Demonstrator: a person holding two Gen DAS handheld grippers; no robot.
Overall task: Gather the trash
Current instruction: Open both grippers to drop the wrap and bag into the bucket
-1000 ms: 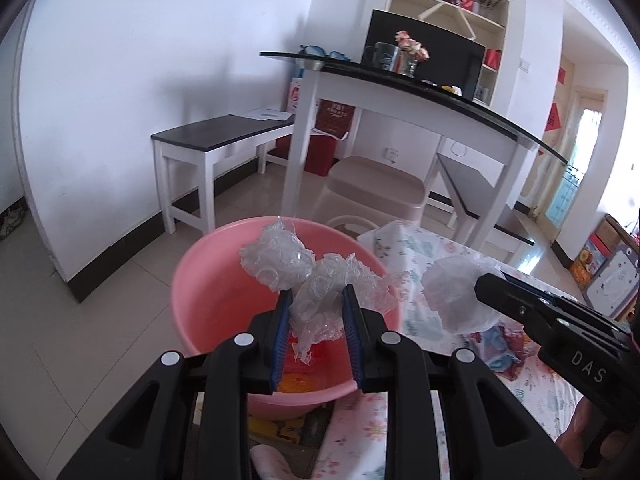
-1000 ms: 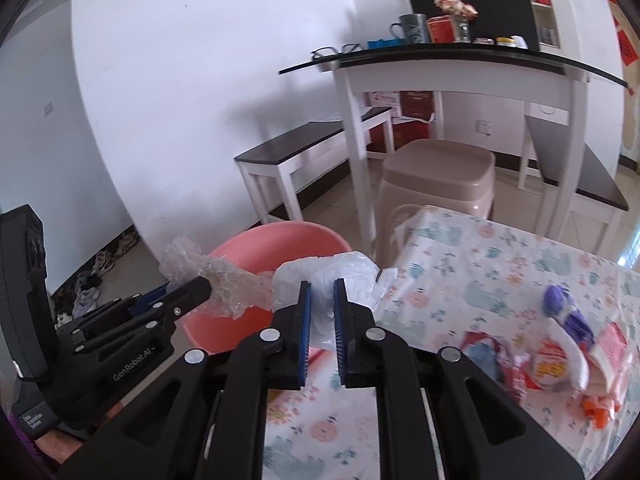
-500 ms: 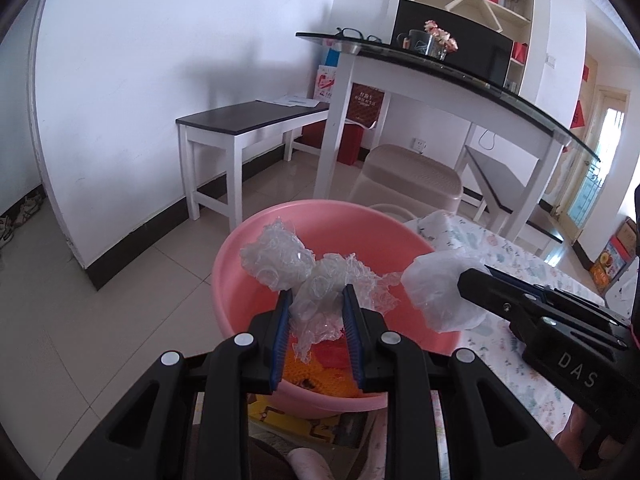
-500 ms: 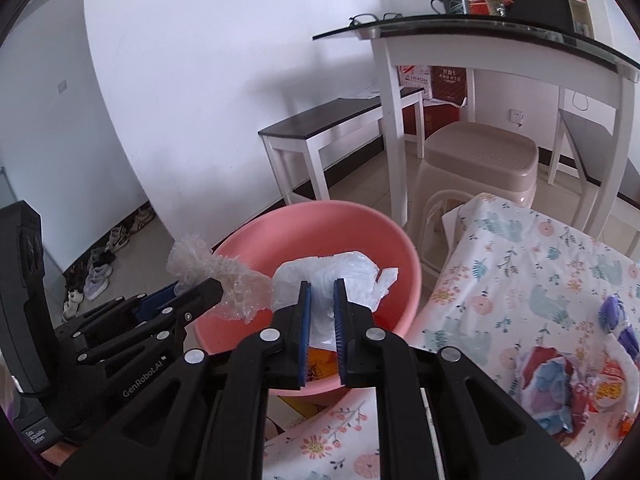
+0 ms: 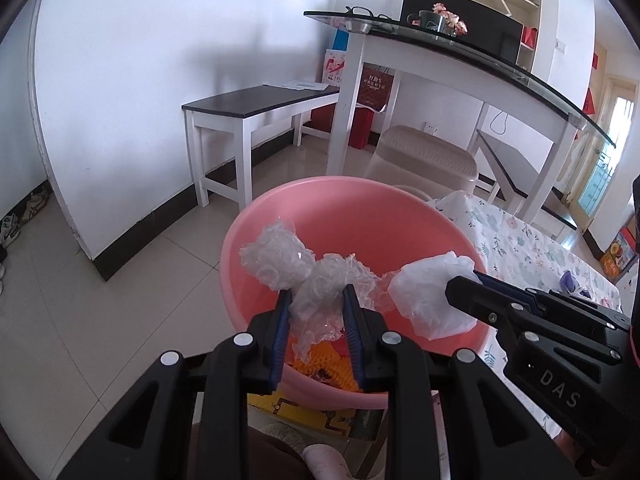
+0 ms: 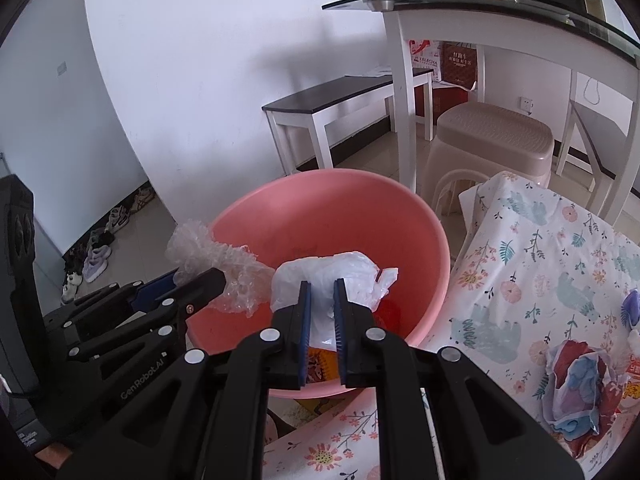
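Left wrist view: left gripper (image 5: pixel 316 296) clamped on a crumpled clear plastic wrap (image 5: pixel 304 276), wad hanging over the open mouth of the pink basin (image 5: pixel 256 216), which sits just off the edge of the floral tablecloth (image 5: pixel 532 248). Orange and red trash already in the basin bottom. Right gripper (image 5: pixel 460 284) comes in from the right, holding a white plastic bag (image 5: pixel 428 300) over the basin's near-right rim. Step in hand, my read: drop both wads. To do it well, get the white bag further toward the middle before letting go, since it hangs close to the rim and light film drifts. Right wrist view: right gripper's jaws nearly closed, pinching the white plastic bag (image 6: pixel 328 280) over the basin interior (image 6: pixel 340 216); left gripper visible at lower left with the clear wrap (image 6: pixel 216 256) partly outside the left rim from this angle. More wrappers (image 6: pixel 580 376) remain on the tablecloth at right. Open wide and shake if film clings to the pads.
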